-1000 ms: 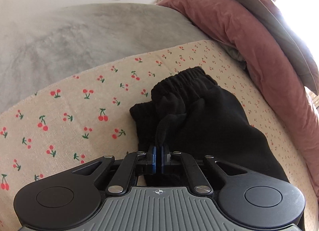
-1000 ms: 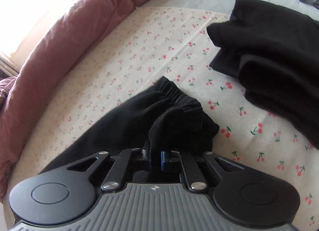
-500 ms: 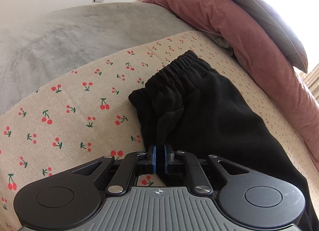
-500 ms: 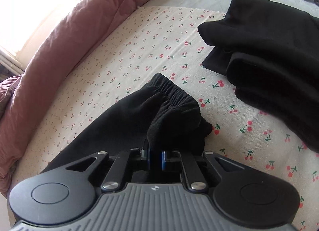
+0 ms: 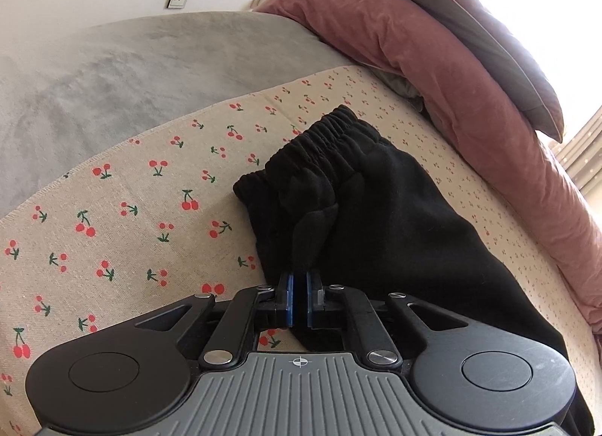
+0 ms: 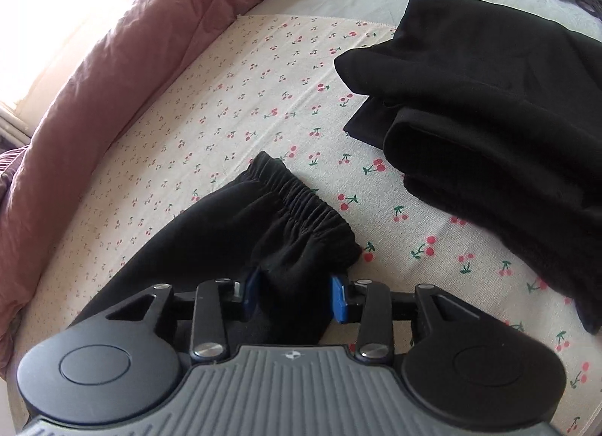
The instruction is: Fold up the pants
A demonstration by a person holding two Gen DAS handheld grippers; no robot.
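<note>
A: Left wrist camera sits close above the cherry-print sheet (image 5: 113, 217), angled down, facing the pink duvet (image 5: 432, 70).
B: Right wrist camera likewise, low and near. Both share the black pants (image 5: 395, 217) (image 6: 233, 232).

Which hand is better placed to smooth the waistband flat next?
Left. The left gripper is clamped on the black fleece pants near the gathered elastic waistband. The right gripper has its jaws opening, cloth loose between them.
</note>
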